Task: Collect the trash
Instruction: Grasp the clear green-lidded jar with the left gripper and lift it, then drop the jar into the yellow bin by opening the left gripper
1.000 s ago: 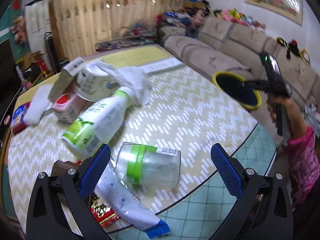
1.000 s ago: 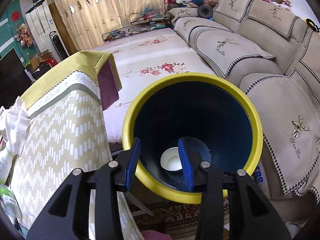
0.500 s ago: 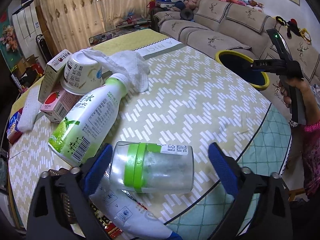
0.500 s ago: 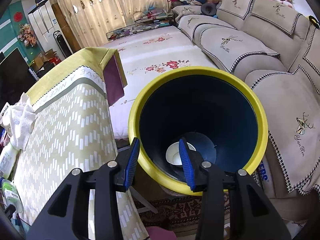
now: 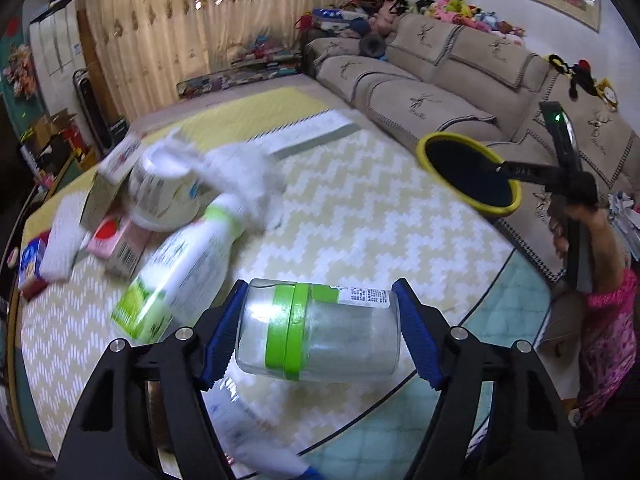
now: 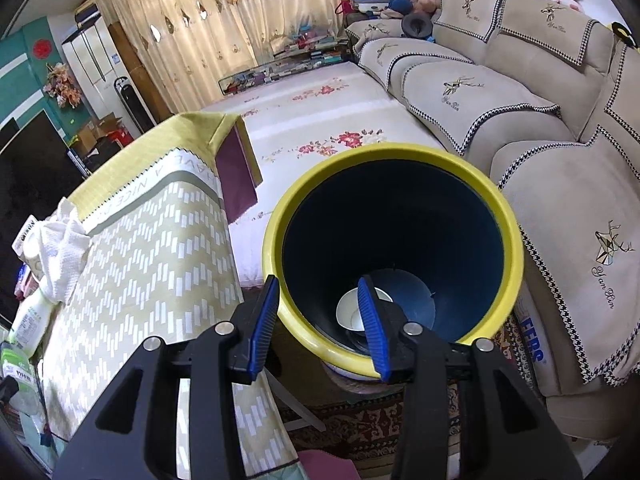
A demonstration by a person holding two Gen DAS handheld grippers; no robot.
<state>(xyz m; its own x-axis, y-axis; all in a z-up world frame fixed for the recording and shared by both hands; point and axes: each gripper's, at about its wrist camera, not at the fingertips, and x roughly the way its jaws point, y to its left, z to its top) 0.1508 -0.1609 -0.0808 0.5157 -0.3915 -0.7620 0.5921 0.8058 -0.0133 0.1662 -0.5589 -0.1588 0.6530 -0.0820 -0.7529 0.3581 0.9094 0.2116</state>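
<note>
Because the clear plastic jar (image 5: pixel 320 330) lies on its side across the left gripper (image 5: pixel 316 334), the 2 blue pads bracket its ends, lid end by the left-hand pad, base by the right-hand one; jaws are closing, both pads look to be touching the jar. It sits at the near edge of the tablecloth (image 5: pixel 360 216), atop a flat white pouch (image 5: pixel 256 436) under the tongs. Right gripper (image 6: pixel 318 318) is clenched on the near rim of the yellow-rimmed bin (image 6: pixel 516 240), 1 finger outside, 1 inside, likely holding it beside the table ready for a drop. 1 white bowl-like item (image 6: pixel 348 312) lies at the bin bottom, just past the inner finger.

Count, beyond the left tongs: 1 green-and-white bottle (image 5: pixel 180 264), 1 upturned white tub (image 5: pixel 160 196), 1 white cloth (image 5: pixel 244 172), 1 pink carton (image 5: pixel 116 244), 1 tan carton (image 5: pixel 108 188). Farther left items are blurred.
</note>
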